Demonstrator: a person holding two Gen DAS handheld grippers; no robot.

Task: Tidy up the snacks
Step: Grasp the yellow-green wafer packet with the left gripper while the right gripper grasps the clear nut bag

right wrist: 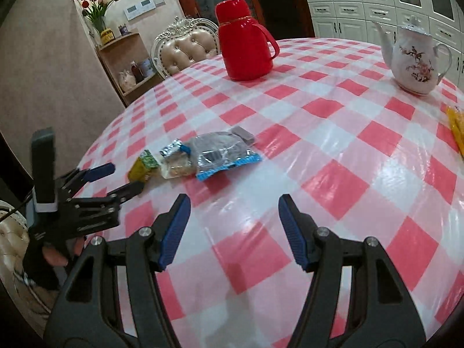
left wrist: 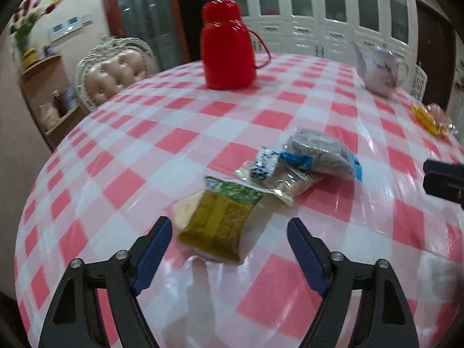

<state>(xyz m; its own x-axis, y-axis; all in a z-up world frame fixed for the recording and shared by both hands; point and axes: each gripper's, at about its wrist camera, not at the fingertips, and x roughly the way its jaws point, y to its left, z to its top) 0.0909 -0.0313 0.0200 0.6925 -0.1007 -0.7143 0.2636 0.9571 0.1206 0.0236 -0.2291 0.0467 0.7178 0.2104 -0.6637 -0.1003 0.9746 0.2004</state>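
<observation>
While parted, fingers (left wrist: 229, 229) (both pairs) empty.

no legible text, snack packets' (right wrist: 200, 156) print blurred

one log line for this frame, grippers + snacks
left gripper: open, over green packet | right gripper: open, empty | snack pile: mid-table, untouched | yellow packet: apart, by teapot

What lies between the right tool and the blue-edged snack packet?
Only bare checked tablecloth lies between the right tool and the blue-edged snack packet. The right wrist view shows this plainly; the tool's fingers stand apart and hold nothing.
</observation>
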